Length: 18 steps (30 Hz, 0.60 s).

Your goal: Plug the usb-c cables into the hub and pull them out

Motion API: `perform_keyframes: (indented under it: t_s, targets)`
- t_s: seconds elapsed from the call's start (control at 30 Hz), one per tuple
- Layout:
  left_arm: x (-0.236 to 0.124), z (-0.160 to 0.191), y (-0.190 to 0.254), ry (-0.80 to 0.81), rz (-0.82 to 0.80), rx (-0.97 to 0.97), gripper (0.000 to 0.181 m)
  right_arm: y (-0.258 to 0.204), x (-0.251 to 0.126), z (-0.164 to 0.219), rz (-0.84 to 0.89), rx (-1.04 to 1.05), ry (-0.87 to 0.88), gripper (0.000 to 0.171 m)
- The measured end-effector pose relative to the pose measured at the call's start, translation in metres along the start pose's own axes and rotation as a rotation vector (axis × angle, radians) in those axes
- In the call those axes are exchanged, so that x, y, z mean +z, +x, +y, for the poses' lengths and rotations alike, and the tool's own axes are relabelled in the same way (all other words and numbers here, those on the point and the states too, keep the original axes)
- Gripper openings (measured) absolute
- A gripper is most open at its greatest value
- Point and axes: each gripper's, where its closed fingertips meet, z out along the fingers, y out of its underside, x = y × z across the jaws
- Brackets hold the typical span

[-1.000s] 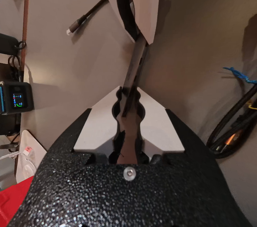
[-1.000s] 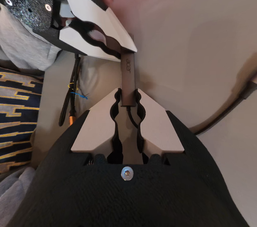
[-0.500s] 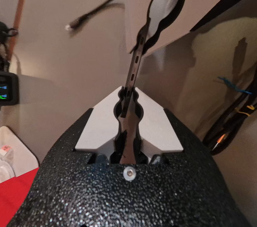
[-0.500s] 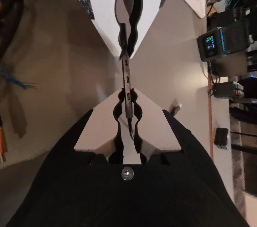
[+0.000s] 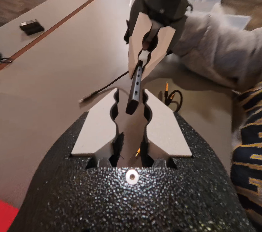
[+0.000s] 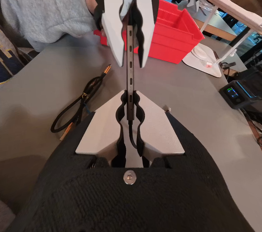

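My right tool (image 6: pixel 129 93) is clenched on the hub (image 6: pixel 130 72) at its cable end — tips pinch the slim grey bar on both flat sides, and the hub's own black lead (image 6: pixel 131 137) curls down between the fingers. The hub is lifted clear of the counter (image 6: pixel 184 97), held edge-on w/ its row of ports showing in the right wrist view.

My left tool (image 5: pixel 130 94) is released: fingers spread, the hub's free end (image 5: pixel 134 97) sits in the gap w/o touching either side. In the right wrist view that same tool (image 6: pixel 131 66) comes in from above, its white fingers (image 6: pixel 113 33) flanking the hub's far half, apart from it.

Rel. to the hub: a coiled black usb-c cable (image 6: pixel 76 106) w/ orange-metal plugs lies on the counter to its left in the right wrist view, loose, not plugged in. A red bin (image 6: pixel 174 37) stands behind the hub; a white pad (image 6: pixel 202 60) is beyond the bin to the right, and a small dark device w/ a lit screen (image 6: pixel 239 94) sits to the hub's right near the counter edge. In the left wrist view a small black block (image 5: pixel 31 26) lies well off to the hub's left — beyond a brown strip (image 5: pixel 56 26) in the counter. A grey fleece sleeve (image 6: pixel 42 6) reaches in behind the left tool.
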Motion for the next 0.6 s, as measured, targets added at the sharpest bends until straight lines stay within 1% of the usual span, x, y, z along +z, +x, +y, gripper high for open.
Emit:
perform_keyframes:
  t_s: [0.03, 0.07, 0.1, 0.17, 0.23, 0.27, 0.33, 0.37, 0.4, 0.43, 0.47, 0.53, 0.6]
  targets:
    - [0.000, -0.001, 0.003, 0.011, 0.031, 0.002, 0.017, -0.001, 0.000, 0.000, -0.003, -0.002, -0.006, 0.007]
    - [0.001, -0.001, 0.008, 0.012, 0.066, 0.003, 0.011, -0.001, 0.001, 0.001, -0.007, -0.002, -0.013, 0.007]
    - [0.002, 0.000, 0.009, 0.000, 0.070, 0.010, 0.011, -0.002, 0.001, 0.002, -0.011, 0.001, -0.019, 0.007]
    - [0.004, 0.003, 0.007, -0.026, 0.036, 0.098, 0.008, 0.003, 0.001, 0.005, 0.017, 0.014, -0.024, 0.010]
    - [0.007, 0.000, 0.000, -0.023, -0.017, 0.125, 0.007, 0.018, -0.004, 0.006, 0.107, 0.007, -0.030, 0.016]
    - [0.009, -0.004, -0.005, 0.000, -0.048, 0.138, 0.007, 0.027, -0.009, 0.005, 0.170, 0.002, -0.040, 0.020]
    - [0.013, -0.013, -0.017, 0.066, -0.126, 0.144, 0.007, 0.043, -0.025, -0.002, 0.298, -0.008, -0.056, 0.022]
    - [0.014, -0.014, -0.025, 0.092, -0.177, 0.149, 0.007, 0.044, -0.032, -0.007, 0.330, 0.006, -0.058, 0.023]
    - [0.015, -0.014, -0.035, 0.114, -0.238, 0.161, 0.007, 0.040, -0.035, -0.011, 0.332, 0.046, -0.059, 0.023]
    - [0.015, -0.013, -0.045, 0.132, -0.306, 0.178, 0.007, 0.030, -0.034, -0.014, 0.298, 0.100, -0.064, 0.022]
    - [0.015, -0.011, -0.053, 0.142, -0.361, 0.198, 0.007, 0.014, -0.029, -0.015, 0.229, 0.153, -0.070, 0.022]
    - [0.015, -0.003, -0.068, 0.152, -0.451, 0.253, 0.007, -0.018, -0.009, -0.012, 0.098, 0.238, -0.094, 0.024]
    - [0.017, 0.003, -0.072, 0.153, -0.467, 0.288, 0.007, -0.038, 0.019, -0.004, 0.032, 0.271, -0.152, 0.028]
